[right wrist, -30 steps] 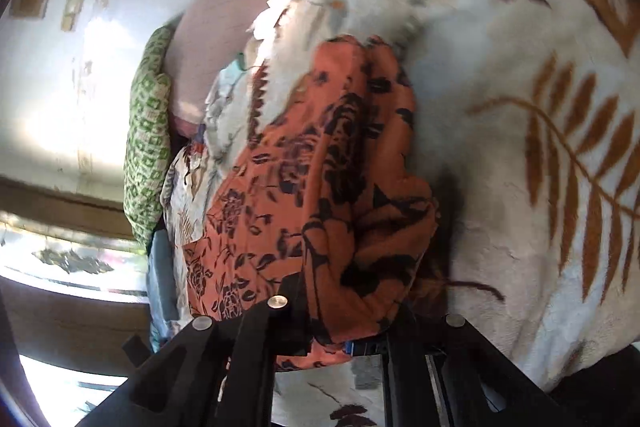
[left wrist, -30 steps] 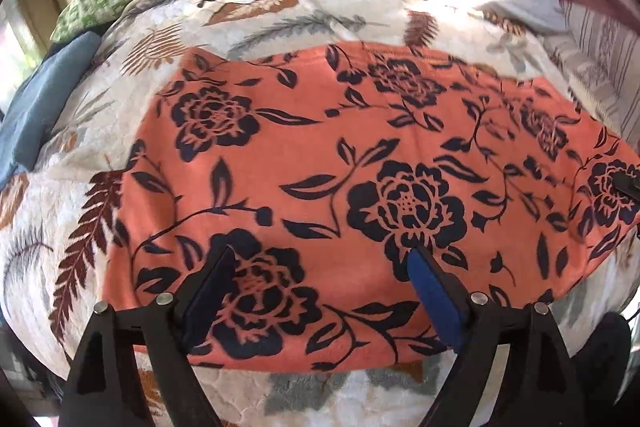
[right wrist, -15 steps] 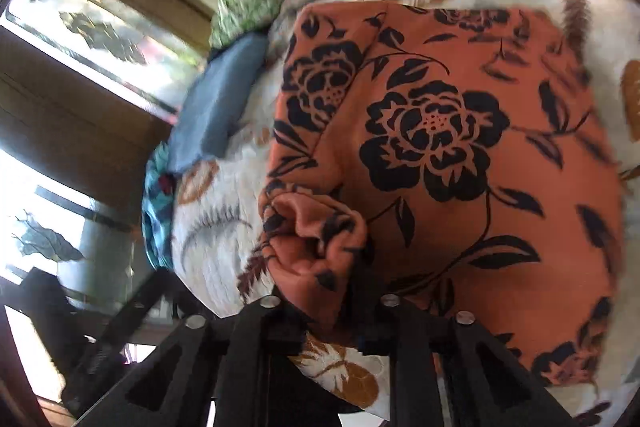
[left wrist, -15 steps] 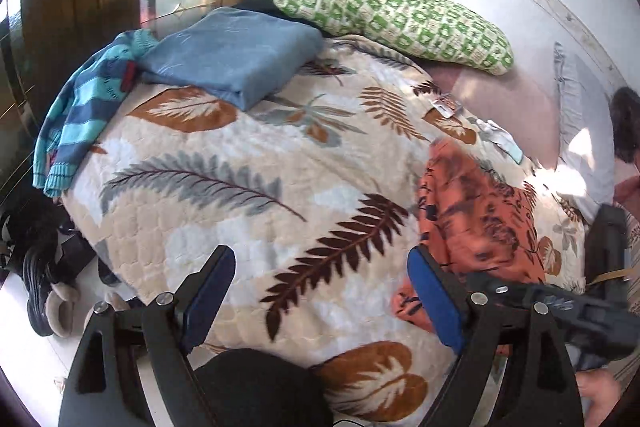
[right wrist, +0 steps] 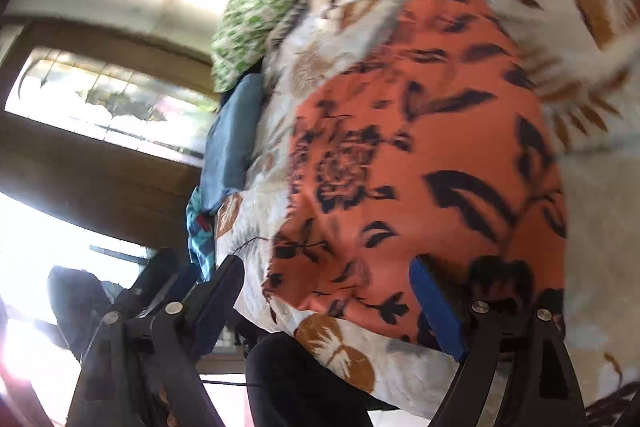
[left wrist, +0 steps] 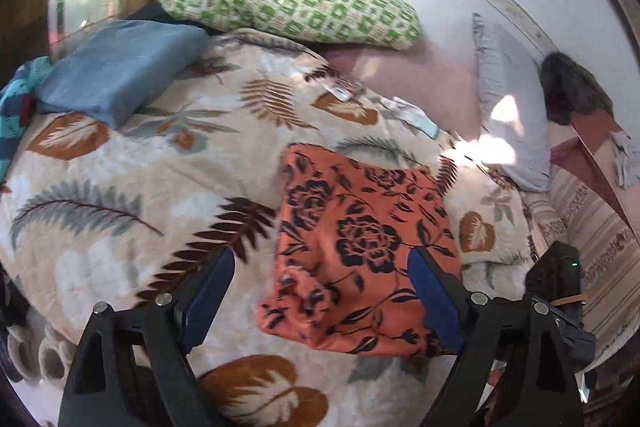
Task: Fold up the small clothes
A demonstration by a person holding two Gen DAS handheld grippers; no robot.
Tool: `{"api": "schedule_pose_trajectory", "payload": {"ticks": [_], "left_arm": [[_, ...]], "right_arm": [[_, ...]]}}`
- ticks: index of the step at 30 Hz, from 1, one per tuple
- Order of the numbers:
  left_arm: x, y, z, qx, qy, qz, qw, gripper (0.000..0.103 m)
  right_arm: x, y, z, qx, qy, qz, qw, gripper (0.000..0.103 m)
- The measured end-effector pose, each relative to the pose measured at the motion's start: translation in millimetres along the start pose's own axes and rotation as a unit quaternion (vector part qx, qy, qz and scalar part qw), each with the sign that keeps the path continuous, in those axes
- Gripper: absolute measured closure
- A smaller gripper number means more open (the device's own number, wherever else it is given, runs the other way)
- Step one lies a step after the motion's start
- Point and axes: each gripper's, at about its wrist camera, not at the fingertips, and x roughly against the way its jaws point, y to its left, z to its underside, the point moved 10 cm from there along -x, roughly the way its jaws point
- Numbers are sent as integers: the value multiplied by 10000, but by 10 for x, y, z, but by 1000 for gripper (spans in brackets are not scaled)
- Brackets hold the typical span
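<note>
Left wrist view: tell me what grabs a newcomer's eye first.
The orange cloth with black flowers stands out first, lying folded on the leaf-patterned blanket just ahead of the open left gripper. Behind it, a green checked pillow lies along the wall, and a folded blue cloth sits at the blanket's far left corner.
</note>
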Motion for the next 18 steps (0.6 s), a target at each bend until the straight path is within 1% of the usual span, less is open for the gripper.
{"api": "schedule_pose_trajectory", "payload": {"ticks": [1,2,3,4,5,6,7,9,10,11,13,14,15,16,17,18], "left_arm": [[-131,-88,36,-140,134,-14,9998,14],[-276,-133,76,-386,227,-142,9989,14],[-429,-90,128,-659,337,-534,9958,14],[-584,40,208,-836,545,-1084,9891,14],[-736,194,300,-881,782,-1422,9828,14],[-853,352,394,-783,974,-1562,9798,15],[-931,515,465,-600,1080,-1636,9788,14],[-995,669,517,-200,1066,-1257,9861,11],[-986,699,519,-113,1066,-1209,9869,10],[-962,692,513,-150,1059,-1250,9864,10],[-861,644,469,-339,956,-1459,9841,11],[-787,600,418,-407,835,-1489,9845,11],[-704,527,359,-427,694,-1397,9868,11],[-630,435,298,-443,557,-1219,9900,11],[-575,338,243,-514,438,-1060,9921,11],[-543,253,197,-622,348,-978,9927,11]], "right_arm": [[45,-141,-15,-440,12,-298,9986,16],[123,-191,-49,-784,-55,-695,9945,16],[189,-214,-80,-973,-151,-960,9905,16],[247,-222,-112,-1058,-231,-1124,9877,16],[300,-220,-129,-1095,-275,-1216,9861,16],[332,-221,-140,-1095,-277,-1266,9855,16],[342,-226,-145,-1071,-234,-1317,9852,16],[293,-242,-112,-1001,-73,-1472,9840,16],[242,-303,-99,-959,-21,-1411,9853,16],[180,-396,-77,-975,40,-1280,9870,16],[124,-471,-45,-1200,56,-1414,9826,16],[136,-453,-58,-1220,75,-1429,9822,16],[176,-415,-67,-1157,108,-1372,9837,16],[242,-360,-97,-1031,66,-1327,9858,16],[354,-323,-124,-832,-12,-1302,9880,16],[431,-265,-193,-612,-104,-1205,9908,16]]}}
